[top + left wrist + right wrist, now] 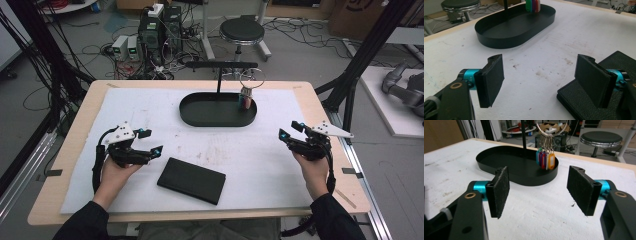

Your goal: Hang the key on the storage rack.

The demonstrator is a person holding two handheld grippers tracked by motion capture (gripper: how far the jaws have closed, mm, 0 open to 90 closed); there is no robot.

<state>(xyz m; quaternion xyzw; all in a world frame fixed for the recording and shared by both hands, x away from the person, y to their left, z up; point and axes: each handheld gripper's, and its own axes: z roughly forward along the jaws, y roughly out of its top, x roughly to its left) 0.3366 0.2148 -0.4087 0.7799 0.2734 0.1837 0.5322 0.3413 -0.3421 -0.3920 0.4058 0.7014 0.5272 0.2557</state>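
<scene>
- Nearest to the camera in the high view are the two dark sleeves of the person at the bottom edge, and from them the hands reach onto the desk [75, 165].
- The left gripper [152, 142] is held over the white mat [260, 165] on the left side. Its jaws are spread wide, and nothing is between them.
- A flat black case [191, 180] lies on the mat just beside the left gripper, toward the middle of the desk. In the left gripper view one jaw stands in front of a corner of this case [584, 105]; I cannot tell if it touches.
- The right gripper [291, 128] is on the right side of the mat, well apart from the case. Its jaws are spread, with bare mat between them.
- A black oval tray [200, 117] sits at the far middle of the mat, with a thin upright stand in it.
- A ring of coloured key tags [545, 160] hangs at the right end of the tray.
</scene>
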